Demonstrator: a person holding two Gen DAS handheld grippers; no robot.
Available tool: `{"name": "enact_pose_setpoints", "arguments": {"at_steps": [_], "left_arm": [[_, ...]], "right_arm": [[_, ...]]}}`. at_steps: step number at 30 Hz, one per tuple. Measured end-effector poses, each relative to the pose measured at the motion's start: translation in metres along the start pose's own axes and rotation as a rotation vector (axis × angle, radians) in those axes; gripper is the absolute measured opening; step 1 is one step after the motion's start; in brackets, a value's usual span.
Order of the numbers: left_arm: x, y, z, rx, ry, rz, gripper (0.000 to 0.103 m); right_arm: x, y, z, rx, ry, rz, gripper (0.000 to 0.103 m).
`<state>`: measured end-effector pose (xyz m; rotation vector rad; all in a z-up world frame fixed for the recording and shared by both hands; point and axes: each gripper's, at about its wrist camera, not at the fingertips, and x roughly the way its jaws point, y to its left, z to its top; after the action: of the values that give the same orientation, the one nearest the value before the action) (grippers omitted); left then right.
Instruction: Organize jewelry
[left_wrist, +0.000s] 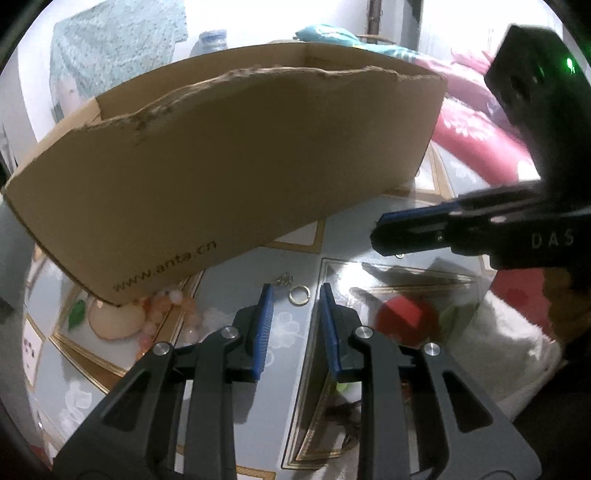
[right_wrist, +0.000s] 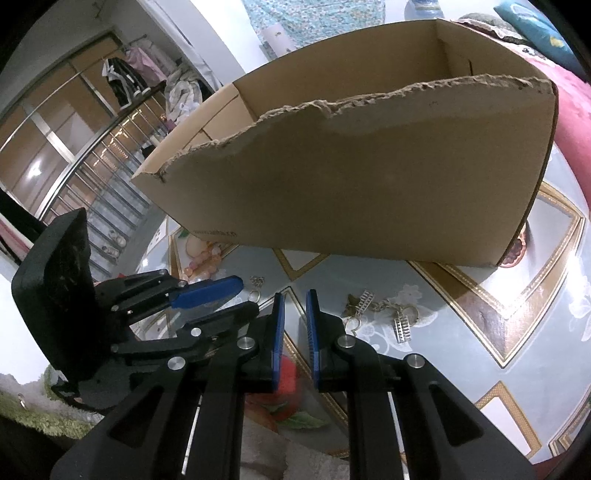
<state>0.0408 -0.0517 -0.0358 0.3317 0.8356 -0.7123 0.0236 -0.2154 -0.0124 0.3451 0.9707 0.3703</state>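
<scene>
Left gripper (left_wrist: 295, 291): jaws apart, empty, above gold ring (left_wrist: 298, 295) on table (left_wrist: 388, 273). Right gripper (right_wrist: 295, 299): narrow gap, empty. Cardboard box (left_wrist: 229, 166) behind.

A glossy pale-blue tabletop (right_wrist: 491, 291) with gold diamond borders. Behind it: a pink floral quilt (left_wrist: 476, 129), a teal towel (left_wrist: 110, 40), a clear plastic bottle (left_wrist: 212, 40).
</scene>
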Motion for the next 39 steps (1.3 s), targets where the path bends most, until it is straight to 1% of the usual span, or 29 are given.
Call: {"name": "enact_pose_setpoints", "arguments": {"at_steps": [8,14,19,27,31,39], "left_arm": [[0.003,-0.002,0.005,-0.008,0.013,0.002,0.022],[0.004,-0.002,0.007,-0.021,0.016,0.025,0.011],[0.004,-0.004,0.007,-0.009,0.010,0.036,0.011],[-0.001,0.003,0.004,-0.033,0.006,0.036,0.009],[-0.011,0.012,0.002,-0.062,-0.009,0.052,0.009],[-0.032,0.037,0.003,-0.141,-0.047,0.090,0.009]], "right_arm": [[0.002,-0.003,0.000,0.006,0.000,0.000,0.012],[0.001,-0.003,0.000,0.005,-0.001,-0.001,0.012],[0.000,-0.005,-0.001,0.007,-0.007,-0.004,0.013],[-0.002,-0.001,-0.002,-0.007,-0.018,-0.002,0.013],[0.001,0.014,-0.002,-0.078,-0.033,0.008,0.013],[0.033,0.041,0.000,-0.224,-0.021,-0.026,0.012]]}}
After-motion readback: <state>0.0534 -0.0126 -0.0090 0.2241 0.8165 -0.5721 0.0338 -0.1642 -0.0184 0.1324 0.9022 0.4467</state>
